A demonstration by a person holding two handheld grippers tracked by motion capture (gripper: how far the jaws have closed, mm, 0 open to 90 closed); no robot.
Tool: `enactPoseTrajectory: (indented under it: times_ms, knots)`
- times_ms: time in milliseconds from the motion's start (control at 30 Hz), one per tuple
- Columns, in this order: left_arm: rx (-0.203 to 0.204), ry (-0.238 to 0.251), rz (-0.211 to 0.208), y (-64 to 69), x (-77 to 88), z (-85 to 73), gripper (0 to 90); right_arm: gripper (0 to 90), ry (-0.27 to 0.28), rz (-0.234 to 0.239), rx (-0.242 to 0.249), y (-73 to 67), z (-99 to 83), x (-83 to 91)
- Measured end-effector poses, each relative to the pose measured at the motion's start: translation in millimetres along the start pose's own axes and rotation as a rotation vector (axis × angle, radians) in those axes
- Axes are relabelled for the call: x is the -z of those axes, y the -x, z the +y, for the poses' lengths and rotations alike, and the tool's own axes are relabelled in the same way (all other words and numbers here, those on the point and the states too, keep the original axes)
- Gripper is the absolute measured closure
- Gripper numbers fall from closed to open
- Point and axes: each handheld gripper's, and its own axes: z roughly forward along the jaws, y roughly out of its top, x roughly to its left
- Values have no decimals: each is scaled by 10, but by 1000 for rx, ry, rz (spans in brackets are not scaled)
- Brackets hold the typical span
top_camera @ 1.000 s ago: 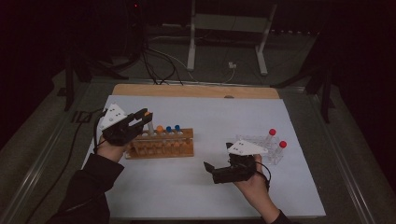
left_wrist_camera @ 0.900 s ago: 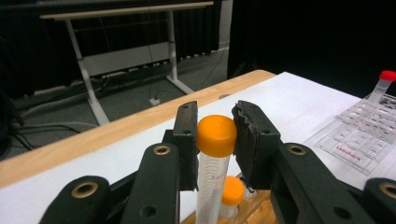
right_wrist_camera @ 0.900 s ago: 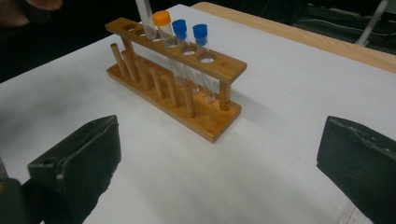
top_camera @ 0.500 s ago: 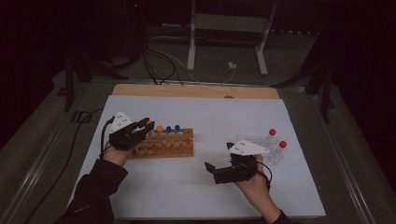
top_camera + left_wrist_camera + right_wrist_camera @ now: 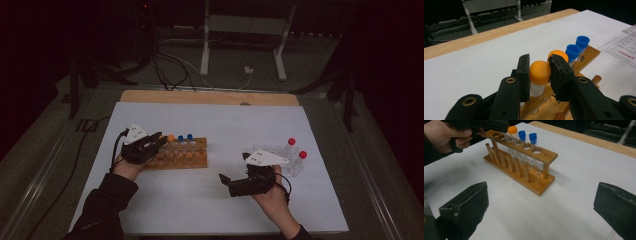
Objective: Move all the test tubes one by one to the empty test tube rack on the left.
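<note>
Orange-capped tube (image 5: 539, 75): clear plastic w/ rounded orange cap, held upright by the cap between the black jaws of the left gripper (image 5: 539, 72), its lower end set in a hole of the wooden rack (image 5: 587, 56) near the rack's left end. Wooden rack is seen lying lengthwise on white paper, w/ a row of pegs along its front. One more orange-capped tube (image 5: 512, 135) & two blue-capped tubes (image 5: 527, 138) are stood upright in adjacent holes
</note>
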Motion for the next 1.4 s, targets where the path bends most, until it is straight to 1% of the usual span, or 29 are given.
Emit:
enactPoseTrajectory:
  times_ms: [100,167,200,233,267,333,400,467,500,567,633,700,733,767,800,833,900,1000,1067,1100,1167,1200,1267,1400]
  knots:
    - [6,-8,-9,-13,10,5,715,0,-1,2,2,-2,4,8]
    - [8,-11,-5,-15,20,6,708,0,1,3,6,2,8,14]
    - [17,-9,-13,-19,29,7,703,0,1,3,4,5,10,17]
    - [22,-6,-19,-19,46,11,675,0,3,3,6,9,12,21]
    - [17,-7,-13,-15,58,14,639,0,3,3,4,12,14,27]
    - [20,2,-32,-18,103,27,578,0,6,3,4,19,17,36]
    - [23,9,-25,-14,154,43,490,0,9,0,8,25,22,48]
    - [20,18,-30,0,213,57,411,0,12,-2,11,36,29,65]
    - [19,27,-41,9,245,61,373,0,17,-3,15,47,32,77]
    - [12,27,-51,36,299,65,274,0,24,-7,11,69,38,101]
    - [12,28,-80,79,352,53,178,0,40,-13,10,92,37,132]
    - [3,26,-101,117,388,33,143,0,45,-26,16,108,33,153]
    - [-2,25,-106,139,407,21,102,0,51,-34,16,120,28,166]
    - [0,27,-114,158,425,7,86,0,56,-36,17,133,25,179]
    - [5,34,-132,175,443,-11,76,0,59,-48,21,140,21,194]
    - [5,35,-144,197,456,-29,46,0,62,-63,23,148,16,210]
    - [-2,30,-161,243,475,-69,35,0,74,-73,21,179,2,249]
    - [-15,21,-185,320,498,-133,29,0,83,-114,13,241,-30,319]
    - [-32,7,-205,362,511,-162,28,0,90,-149,4,295,-62,379]
    - [-41,4,-207,382,516,-173,28,0,88,-159,-2,327,-82,409]
    - [-42,-5,-225,404,524,-188,28,0,92,-195,-13,394,-132,468]
    - [-48,-7,-223,409,529,-194,28,0,93,-206,-23,431,-159,499]
    - [-43,-8,-238,411,533,-206,28,0,90,-243,-33,498,-210,557]
    - [-47,-10,-237,420,535,-219,28,0,95,-309,-57,626,-289,682]
